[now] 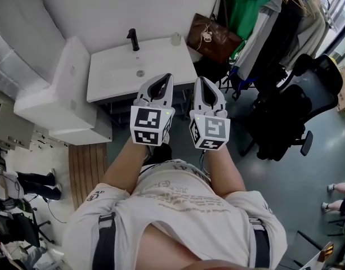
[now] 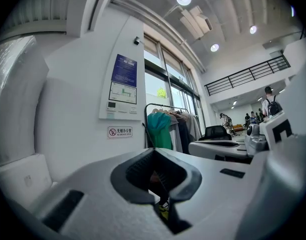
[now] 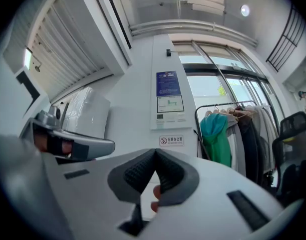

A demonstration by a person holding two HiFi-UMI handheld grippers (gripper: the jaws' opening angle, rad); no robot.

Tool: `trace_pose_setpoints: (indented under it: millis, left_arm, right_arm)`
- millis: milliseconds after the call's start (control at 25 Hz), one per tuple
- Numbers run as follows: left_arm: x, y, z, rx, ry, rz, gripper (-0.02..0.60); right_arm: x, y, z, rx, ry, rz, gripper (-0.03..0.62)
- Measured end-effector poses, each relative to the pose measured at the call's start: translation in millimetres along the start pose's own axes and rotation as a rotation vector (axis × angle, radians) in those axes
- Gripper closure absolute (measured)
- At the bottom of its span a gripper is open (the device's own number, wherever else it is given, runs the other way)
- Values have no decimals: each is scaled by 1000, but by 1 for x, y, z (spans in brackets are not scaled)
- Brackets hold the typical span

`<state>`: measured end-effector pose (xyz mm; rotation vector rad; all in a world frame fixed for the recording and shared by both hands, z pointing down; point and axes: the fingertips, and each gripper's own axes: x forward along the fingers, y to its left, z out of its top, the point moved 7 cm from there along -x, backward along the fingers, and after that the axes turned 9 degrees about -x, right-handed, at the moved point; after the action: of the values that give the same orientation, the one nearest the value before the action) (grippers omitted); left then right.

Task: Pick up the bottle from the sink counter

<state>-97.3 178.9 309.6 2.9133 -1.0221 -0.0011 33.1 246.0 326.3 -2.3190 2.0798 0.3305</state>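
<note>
In the head view a small pale bottle (image 1: 175,39) stands at the back right corner of the white sink counter (image 1: 161,58), to the right of the black tap (image 1: 133,39). Both grippers are held side by side in front of the person, short of the counter's front edge and pointing toward it. My left gripper (image 1: 167,77) is shut with nothing between its jaws, as the left gripper view (image 2: 153,152) shows too. My right gripper (image 1: 199,81) is likewise shut and holds nothing (image 3: 155,154). Neither gripper view shows the bottle.
A brown bag (image 1: 213,37) leans right beside the counter. A clothes rack (image 1: 262,16) and a black office chair (image 1: 290,111) stand on the right. White wrapped appliances (image 1: 62,89) fill the left, with a wooden mat (image 1: 86,167) in front of them.
</note>
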Motion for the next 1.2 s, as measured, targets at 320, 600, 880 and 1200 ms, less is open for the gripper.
trace_pose_setpoints:
  millis: [320, 600, 880, 1200]
  left_arm:
    - [55, 49, -7, -52, 15, 15, 565]
    - [117, 83, -8, -50, 35, -10, 565]
    - [178, 128, -11, -76, 75, -23, 565]
    - [242, 184, -15, -99, 99, -34, 565]
  right_arm:
    - [67, -8, -10, -15, 5, 8, 574]
    - [132, -21, -26, -20, 37, -3, 574]
    - [203, -31, -40, 7, 63, 8, 574]
    - [285, -34, -59, -3, 75, -10, 574]
